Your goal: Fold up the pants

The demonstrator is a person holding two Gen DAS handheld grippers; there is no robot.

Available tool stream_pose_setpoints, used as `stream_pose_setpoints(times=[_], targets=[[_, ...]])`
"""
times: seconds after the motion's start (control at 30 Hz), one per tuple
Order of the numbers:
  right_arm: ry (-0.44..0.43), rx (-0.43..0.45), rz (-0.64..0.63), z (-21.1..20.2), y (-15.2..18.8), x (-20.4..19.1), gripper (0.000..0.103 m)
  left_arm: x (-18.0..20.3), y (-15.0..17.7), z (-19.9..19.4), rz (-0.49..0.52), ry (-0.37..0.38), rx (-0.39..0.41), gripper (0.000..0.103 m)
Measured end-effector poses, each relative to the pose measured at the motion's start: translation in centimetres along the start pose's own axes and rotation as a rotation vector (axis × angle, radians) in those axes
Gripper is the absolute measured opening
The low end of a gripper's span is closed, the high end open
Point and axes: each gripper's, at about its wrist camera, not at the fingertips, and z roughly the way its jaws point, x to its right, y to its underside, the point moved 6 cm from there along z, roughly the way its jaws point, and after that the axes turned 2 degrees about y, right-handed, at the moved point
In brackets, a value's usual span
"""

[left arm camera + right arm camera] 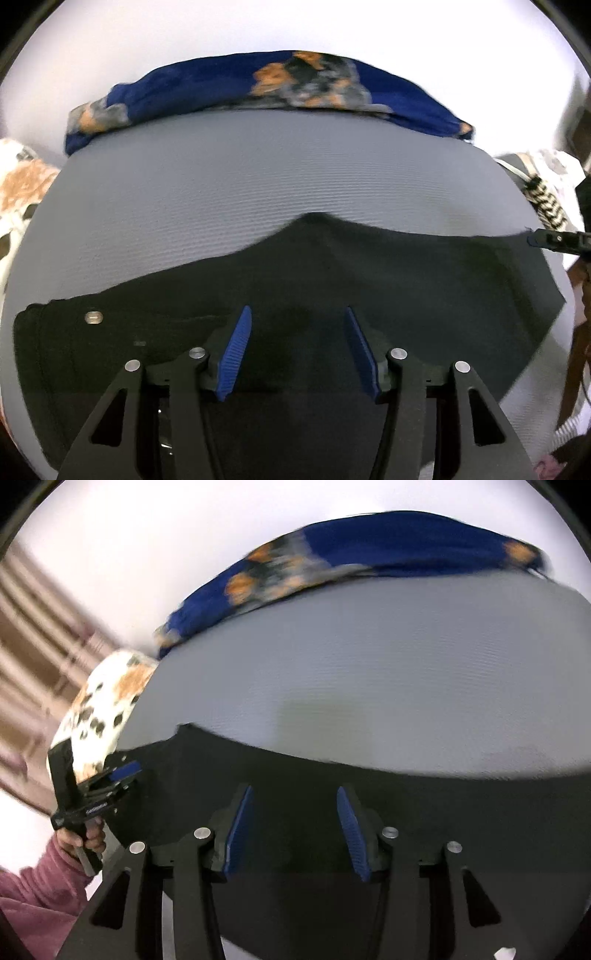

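Note:
Black pants (332,280) lie spread on a grey ribbed mat (240,177), with a metal button (94,316) near their left end. My left gripper (297,310) hovers over the middle of the cloth, open, with nothing pinched between its blue pads. At the right edge of the left wrist view, my right gripper (535,240) reaches the pants' far right corner. In the right wrist view, my right gripper (294,788) stands open over the pants (369,794), its pads apart from the cloth. My left gripper (127,777) shows at the left, held by a hand in a pink sleeve (40,882).
A blue blanket with orange and grey patches (258,85) lies along the mat's far edge, also seen as the blanket (369,542). White fabric with orange and dark spots (107,701) sits off the mat's left side. A black-and-white striped item (546,203) lies at the right.

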Motion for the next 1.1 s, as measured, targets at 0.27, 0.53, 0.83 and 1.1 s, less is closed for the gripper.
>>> stream_pose_setpoints(times=[0.27,0.53,0.83,1.1], targets=[[0.089,-0.013,0.308,-8.1,3.6,17.0,0.031,9.0,0.2,2.4,0.096,0.114,-0.061,0.057],[0.013,-0.041,0.376,-8.8,6.0,22.5,0.031,14.9,0.4,4.6,0.174,0.139,-0.132,0.057],[-0.166,-0.037,0.338,-6.9,5.9,21.9,0.024,16.2,1.7,6.3,0.202,0.103,-0.196,0.057],[-0.167,0.031,0.4,-5.9,5.8,20.7,0.01,16.2,1.4,6.8,0.22,0.085,-0.175,0.058]])
